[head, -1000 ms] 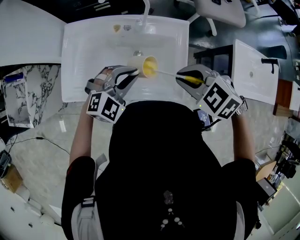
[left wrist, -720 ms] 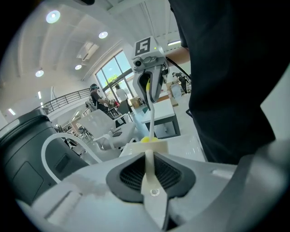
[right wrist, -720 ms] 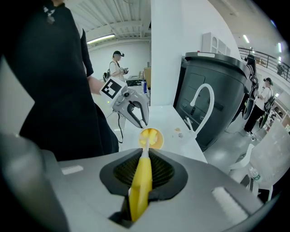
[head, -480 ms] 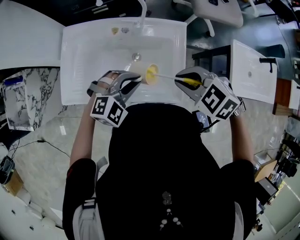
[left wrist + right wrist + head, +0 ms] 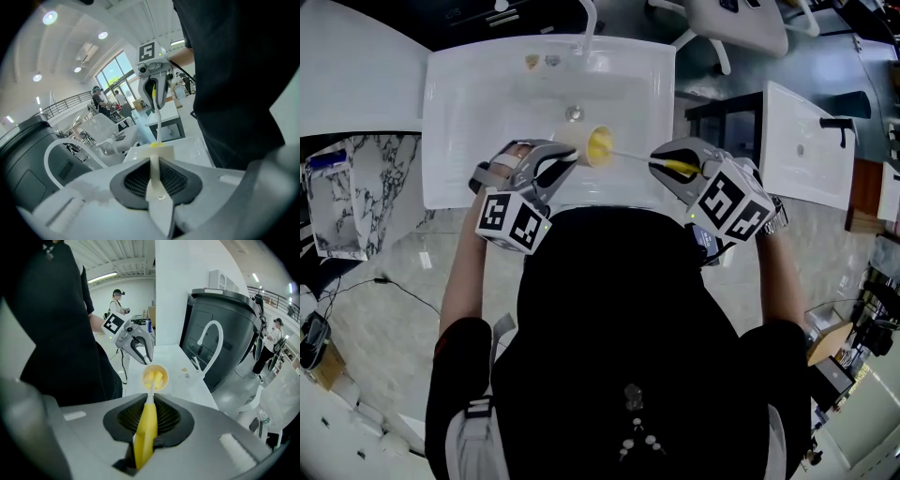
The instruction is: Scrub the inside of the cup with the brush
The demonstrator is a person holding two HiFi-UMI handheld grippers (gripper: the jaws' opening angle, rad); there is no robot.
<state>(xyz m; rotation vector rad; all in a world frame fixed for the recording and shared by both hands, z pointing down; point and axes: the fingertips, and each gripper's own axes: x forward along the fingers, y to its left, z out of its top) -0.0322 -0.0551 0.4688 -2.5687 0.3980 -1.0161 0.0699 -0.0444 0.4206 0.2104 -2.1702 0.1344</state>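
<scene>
A pale cup [image 5: 596, 147] with a yellow inside lies on its side over the white sink [image 5: 487, 84], mouth toward the right. My left gripper [image 5: 561, 159] is shut on the cup's wall [image 5: 156, 187], which shows edge-on between the jaws. My right gripper [image 5: 671, 165] is shut on the brush's yellow handle [image 5: 146, 427]. The brush's white stem [image 5: 628, 153] runs into the cup's mouth [image 5: 154, 377], and its yellow head sits inside. Beyond the cup, the right gripper view shows the left gripper [image 5: 138, 351]. The left gripper view shows the right gripper [image 5: 152, 86] facing it.
The faucet [image 5: 591, 23] and the drain [image 5: 574, 113] lie at the sink's far side. A second white basin [image 5: 806, 141] stands to the right and a marbled surface [image 5: 356, 187] to the left. People stand in the background [image 5: 117, 303].
The cup and both grippers have come a little nearer to the person over the sink. The brush stays inside the cup and both grips hold.
</scene>
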